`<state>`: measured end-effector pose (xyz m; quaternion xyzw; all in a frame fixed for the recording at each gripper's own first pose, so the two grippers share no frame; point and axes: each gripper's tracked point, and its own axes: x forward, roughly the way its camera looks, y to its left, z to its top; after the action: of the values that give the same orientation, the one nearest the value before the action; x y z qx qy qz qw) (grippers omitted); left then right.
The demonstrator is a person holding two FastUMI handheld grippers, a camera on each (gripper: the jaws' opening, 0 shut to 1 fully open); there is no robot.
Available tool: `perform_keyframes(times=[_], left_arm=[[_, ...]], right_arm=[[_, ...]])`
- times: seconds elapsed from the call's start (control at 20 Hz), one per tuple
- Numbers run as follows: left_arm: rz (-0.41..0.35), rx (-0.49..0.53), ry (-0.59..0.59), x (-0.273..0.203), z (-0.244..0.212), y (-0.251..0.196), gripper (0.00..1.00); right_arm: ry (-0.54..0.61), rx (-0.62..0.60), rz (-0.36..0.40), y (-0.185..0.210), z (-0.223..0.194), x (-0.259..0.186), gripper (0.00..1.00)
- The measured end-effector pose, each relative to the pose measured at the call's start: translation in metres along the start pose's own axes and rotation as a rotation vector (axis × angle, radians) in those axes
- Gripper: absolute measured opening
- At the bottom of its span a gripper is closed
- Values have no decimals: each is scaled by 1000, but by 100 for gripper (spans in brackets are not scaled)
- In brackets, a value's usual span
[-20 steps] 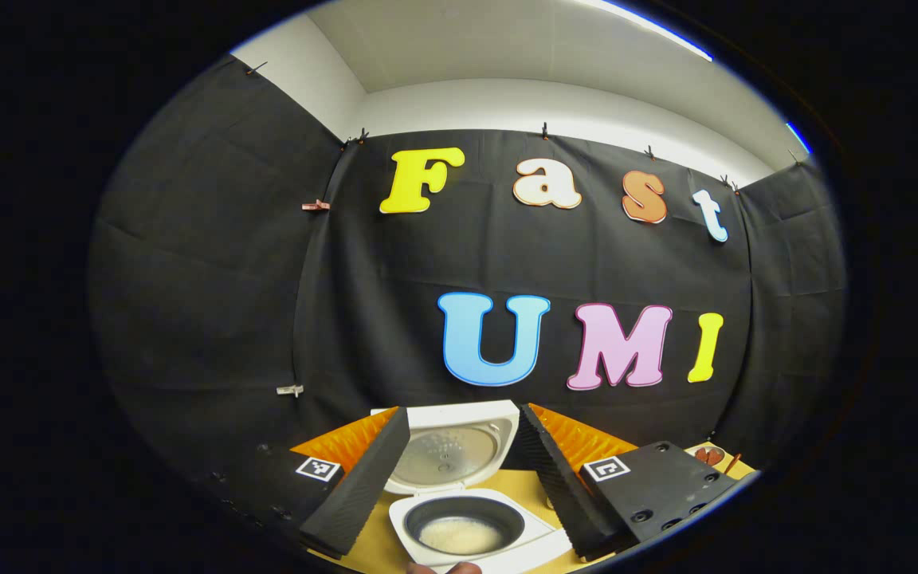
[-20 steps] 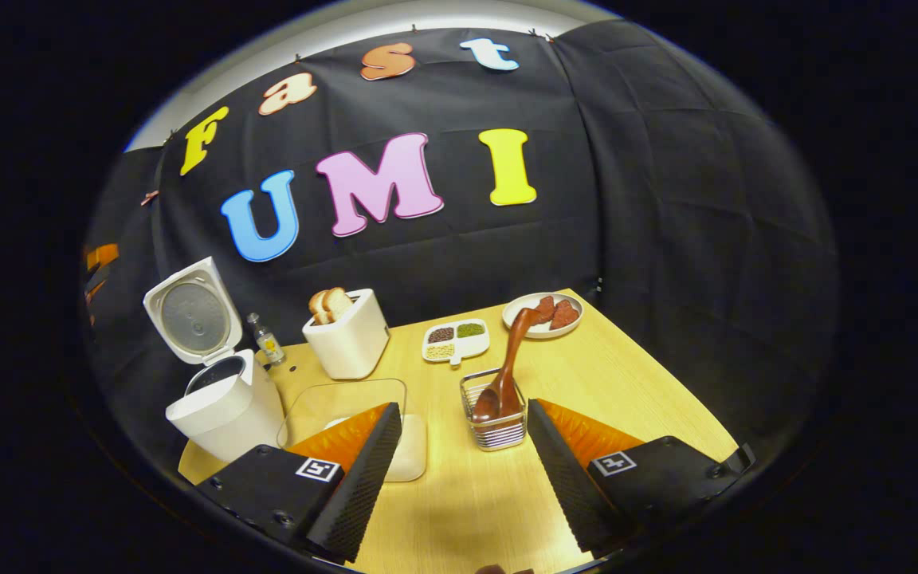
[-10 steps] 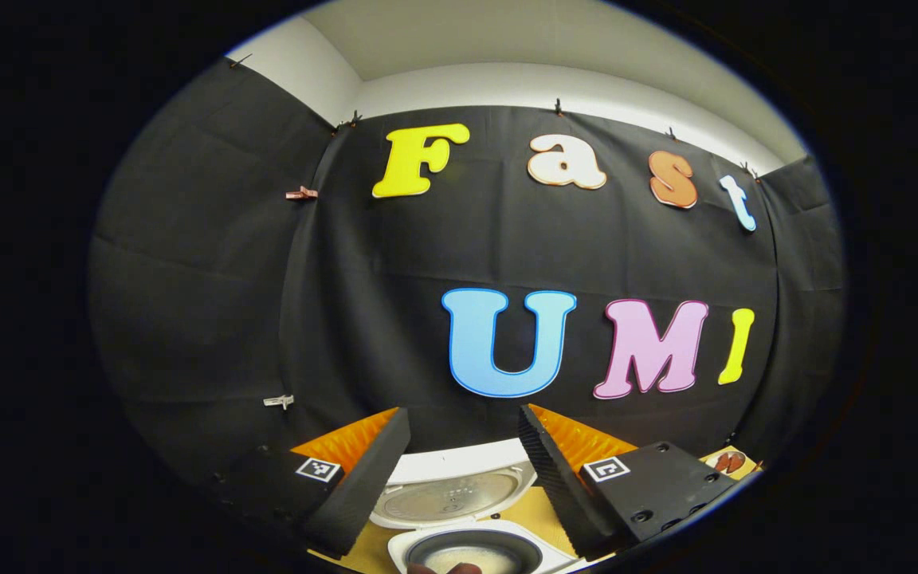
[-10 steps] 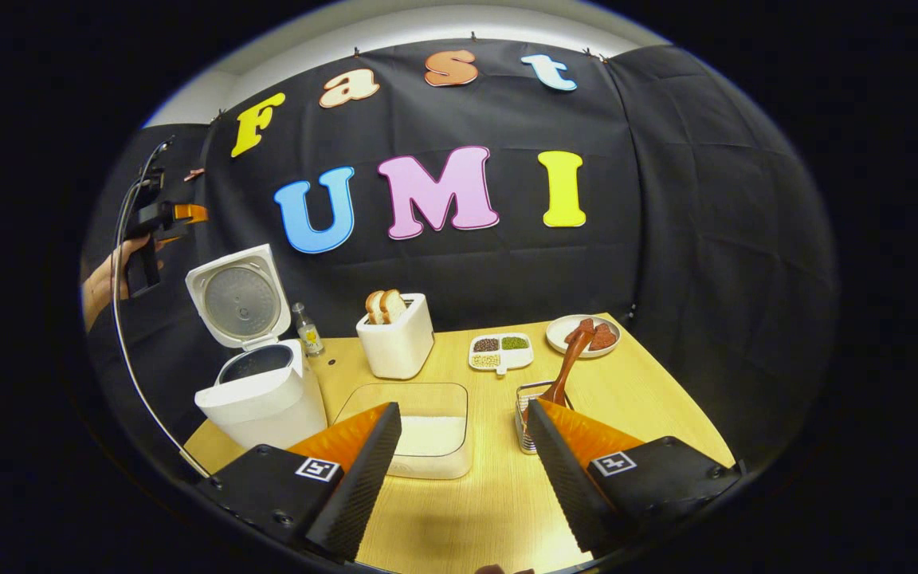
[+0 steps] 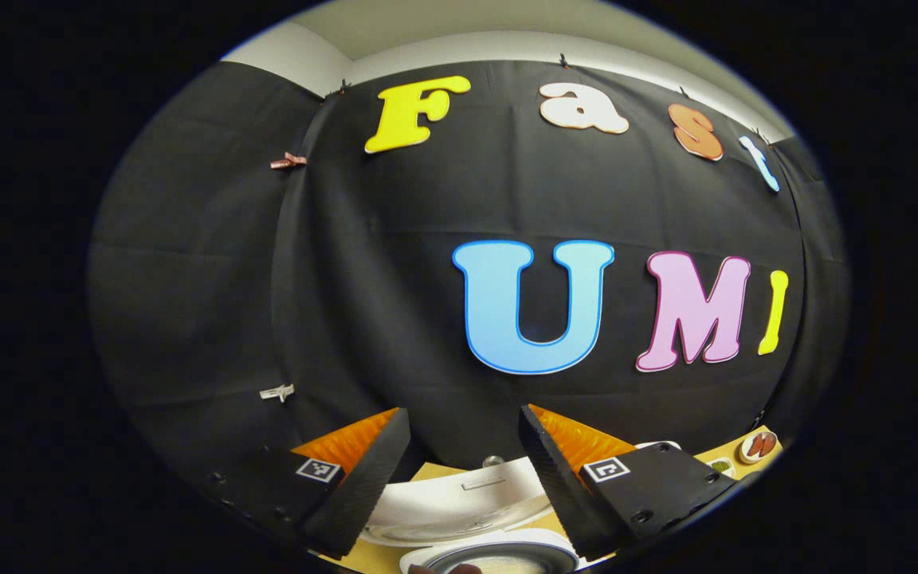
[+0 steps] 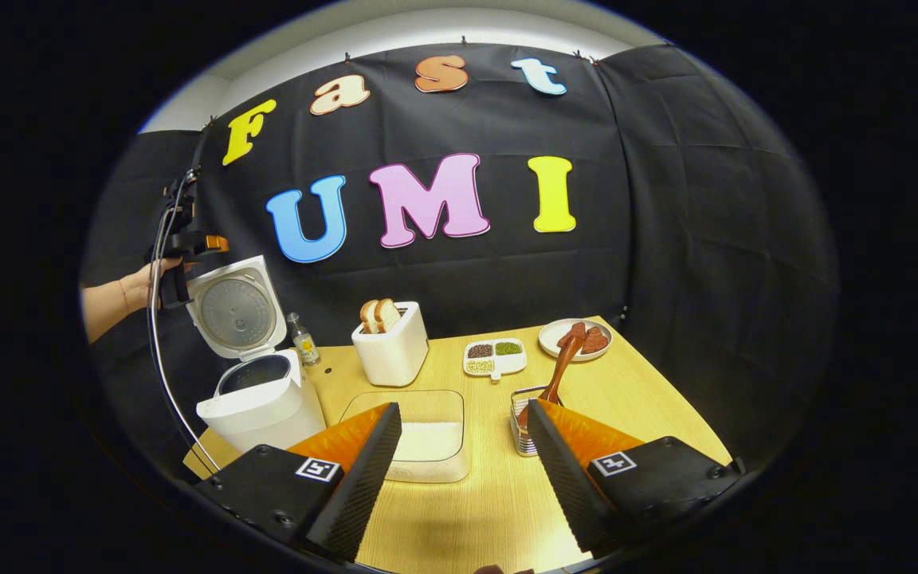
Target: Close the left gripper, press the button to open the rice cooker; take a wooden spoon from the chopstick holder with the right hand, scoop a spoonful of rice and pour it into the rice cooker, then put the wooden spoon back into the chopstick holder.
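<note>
The white rice cooker stands at the table's left with its lid raised. A brown wooden spoon stands in the wire chopstick holder, just beyond my right gripper's right finger. A clear box of white rice lies between cooker and holder. My right gripper is open above the table's front, with nothing between its fingers. My left gripper is open high above the cooker's lid and pot rim. The left gripper, held by a hand, appears above the cooker in the right gripper view.
A white toaster with bread slices stands behind the rice box. A small bottle is beside the cooker. A divided dish of grains and a plate with red pieces sit at the back right. The table ends near the black wall.
My left gripper has risen and moved forward over the cooker, which slid down out of its view. My right gripper pulled back from the chopstick holder and levelled out, showing more of the table.
</note>
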<state>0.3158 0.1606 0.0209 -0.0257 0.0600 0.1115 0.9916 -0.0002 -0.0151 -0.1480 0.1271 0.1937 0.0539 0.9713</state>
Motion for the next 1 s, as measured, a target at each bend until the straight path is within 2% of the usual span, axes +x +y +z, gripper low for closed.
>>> perform_keyframes(times=[0.2, 0.25, 0.4, 0.65, 1.0], left_arm=[[39, -48, 102, 22, -33, 1, 95], [42, -47, 97, 25, -33, -1, 99], [64, -50, 128, 10, -38, -6, 99], [33, -52, 141, -27, -47, -23, 99], [12, -48, 174, -87, -84, -49, 98]], right_arm=[[9, -8, -14, -4, -2, -4, 98], [11, -9, -12, -4, -3, -5, 98], [20, -18, -4, -2, -6, -4, 98], [42, 5, 14, 0, -15, 3, 99], [47, -17, 38, 1, -16, 1, 99]])
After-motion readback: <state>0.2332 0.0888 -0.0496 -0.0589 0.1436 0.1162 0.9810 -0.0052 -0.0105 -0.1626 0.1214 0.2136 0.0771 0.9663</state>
